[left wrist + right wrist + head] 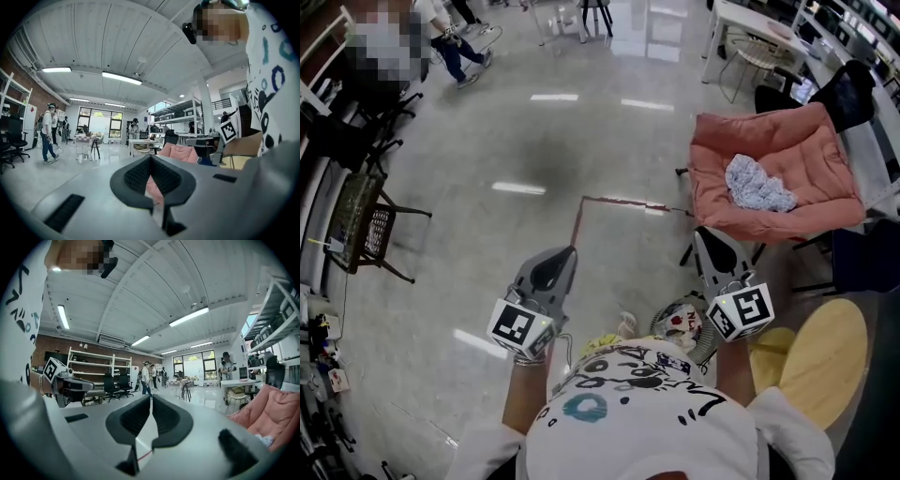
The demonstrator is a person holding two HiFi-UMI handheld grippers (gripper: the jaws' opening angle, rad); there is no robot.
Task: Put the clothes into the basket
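Holding both tools at waist height, the person faces a pink cushioned chair. On the left gripper the jaws are fully together, with nothing between them. On the right gripper the jaws are likewise closed and empty. A crumpled grey-white garment lies on the chair's seat, well apart from both grippers. A round yellow stool stands just beside the person's right side.

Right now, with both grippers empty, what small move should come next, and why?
Probably bring the right gripper toward the crumpled cloth on the pink chair: its jaws are shut on nothing, and the cloth lies ahead, well apart from it.
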